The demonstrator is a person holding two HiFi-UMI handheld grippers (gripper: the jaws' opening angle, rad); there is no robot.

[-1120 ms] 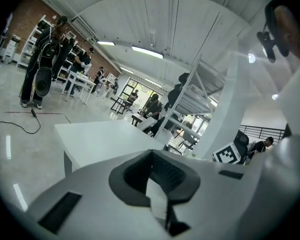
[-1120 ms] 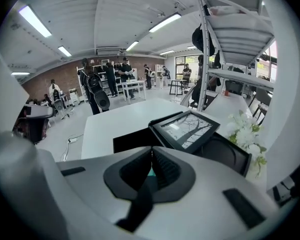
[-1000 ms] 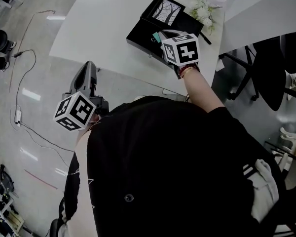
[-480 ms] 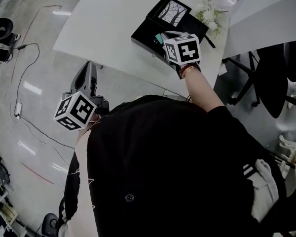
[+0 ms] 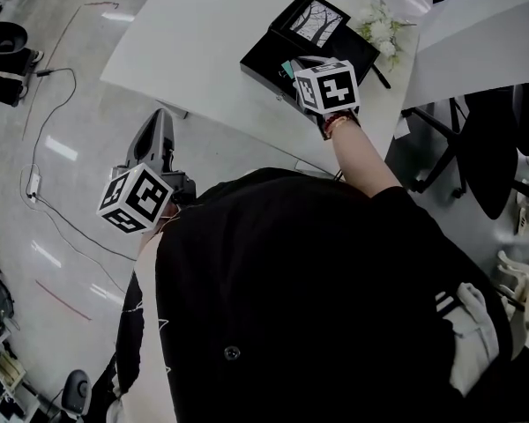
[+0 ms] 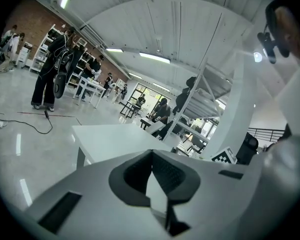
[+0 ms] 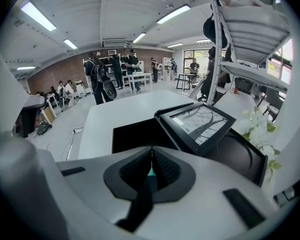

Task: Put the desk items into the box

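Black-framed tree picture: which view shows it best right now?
Right gripper view: the black-framed tree picture is large and central, with its tree print clear. Head view shows it small, near the top edge. Left gripper view misses it entirely.

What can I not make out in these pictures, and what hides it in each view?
- The teal thing between the right gripper's shut jaws: only a sliver shows in the right gripper view, and it is tiny in the head view; its kind is unclear.
- Inside of the box: covered by the right gripper in the head view, dark in the right gripper view.
- What holds the flowers: too small, head view.
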